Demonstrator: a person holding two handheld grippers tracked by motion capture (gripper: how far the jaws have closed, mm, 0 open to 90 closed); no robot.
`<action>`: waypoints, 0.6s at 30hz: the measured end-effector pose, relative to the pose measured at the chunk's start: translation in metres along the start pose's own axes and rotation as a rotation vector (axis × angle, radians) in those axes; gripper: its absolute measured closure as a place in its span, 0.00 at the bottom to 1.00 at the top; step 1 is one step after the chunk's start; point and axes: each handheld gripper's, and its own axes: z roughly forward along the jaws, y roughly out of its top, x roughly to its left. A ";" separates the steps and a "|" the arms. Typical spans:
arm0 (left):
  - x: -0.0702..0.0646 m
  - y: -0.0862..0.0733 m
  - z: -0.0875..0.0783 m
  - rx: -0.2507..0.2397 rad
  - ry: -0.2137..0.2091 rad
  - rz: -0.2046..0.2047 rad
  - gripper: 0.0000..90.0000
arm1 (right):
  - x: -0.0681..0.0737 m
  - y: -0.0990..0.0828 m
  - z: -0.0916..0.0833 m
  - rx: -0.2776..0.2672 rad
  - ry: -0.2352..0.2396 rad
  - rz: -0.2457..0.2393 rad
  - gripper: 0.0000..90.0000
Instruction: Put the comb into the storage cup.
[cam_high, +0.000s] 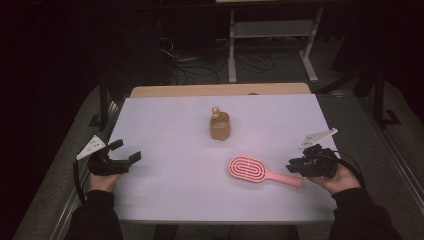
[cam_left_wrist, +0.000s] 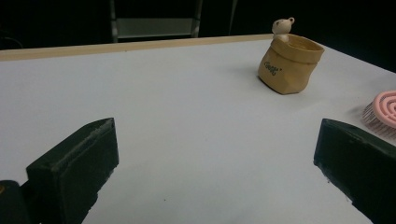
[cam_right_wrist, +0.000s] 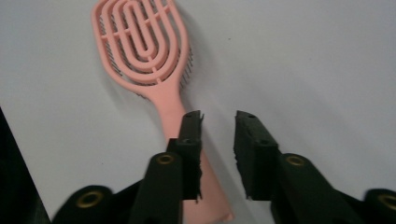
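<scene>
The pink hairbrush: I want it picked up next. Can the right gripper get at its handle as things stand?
Probably yes: the right gripper hangs open just above the pink hairbrush, its handle beside one jaw, nothing between them.

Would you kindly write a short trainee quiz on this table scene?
1. True or false: the pink hairbrush lies flat on the table.
2. What peeks over the rim of the tan pot?
3. Which is nearer the brush handle: A left gripper, B right gripper?

Key: 1 true. 2 a small bear figure. 3 B; its jaws stand apart, one jaw over the handle, not clamping it.
</scene>
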 end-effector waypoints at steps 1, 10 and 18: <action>0.000 0.000 0.000 -0.001 0.000 0.000 0.00 | 0.002 0.003 0.001 0.016 -0.002 -0.015 0.70; 0.001 0.000 0.001 0.001 -0.004 0.001 0.00 | 0.009 0.015 0.016 0.101 0.025 -0.057 0.19; 0.001 0.000 0.001 0.001 -0.005 0.002 0.00 | 0.020 0.024 0.031 0.186 0.037 -0.155 0.00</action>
